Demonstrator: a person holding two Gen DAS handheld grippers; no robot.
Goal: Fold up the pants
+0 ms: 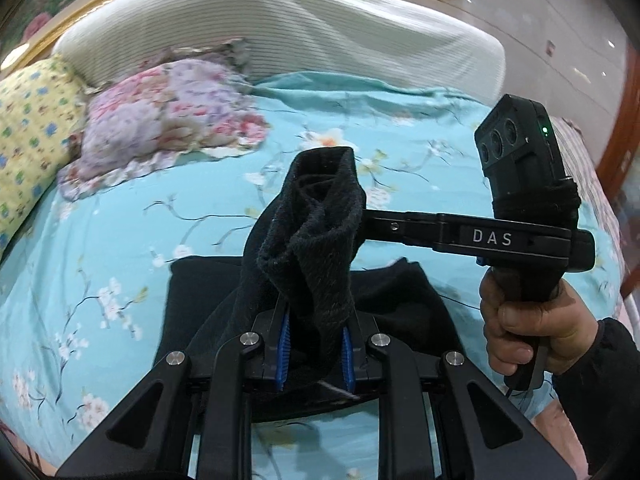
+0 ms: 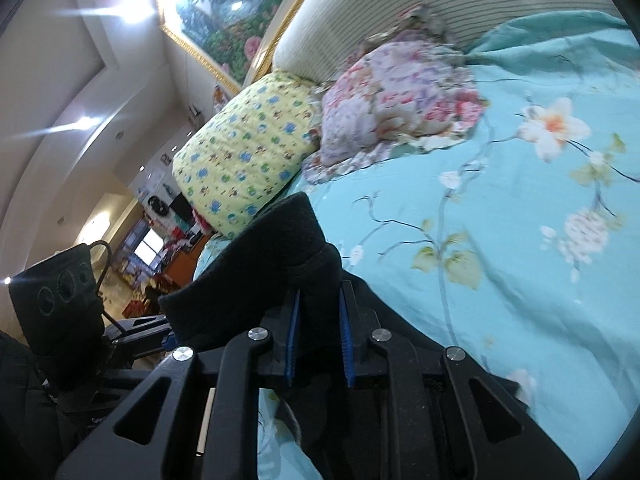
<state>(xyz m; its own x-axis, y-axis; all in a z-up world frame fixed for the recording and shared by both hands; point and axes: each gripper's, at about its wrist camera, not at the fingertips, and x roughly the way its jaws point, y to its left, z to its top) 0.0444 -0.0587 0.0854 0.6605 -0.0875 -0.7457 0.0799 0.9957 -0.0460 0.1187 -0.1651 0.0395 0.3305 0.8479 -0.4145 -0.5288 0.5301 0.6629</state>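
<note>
The black pants (image 1: 304,236) hang bunched between the blue pads of my left gripper (image 1: 314,346), which is shut on the cloth. More of the pants lies spread on the turquoise floral bedspread (image 1: 132,240) just beyond. From the right, my right gripper (image 1: 360,216) reaches into the same bunch, held by a hand (image 1: 532,328). In the right wrist view my right gripper (image 2: 318,328) is shut on a thick fold of the black pants (image 2: 276,256), lifted over the bedspread (image 2: 500,264). The left gripper's body shows at the lower left there; its fingertips are hidden.
A yellow patterned pillow (image 1: 32,136) and a pink floral pillow (image 1: 168,116) lie at the bed's head against a white striped headboard (image 1: 280,32). A gold-framed painting (image 2: 224,8) hangs above. The bed's edge and a wooden piece (image 1: 624,120) are at the right.
</note>
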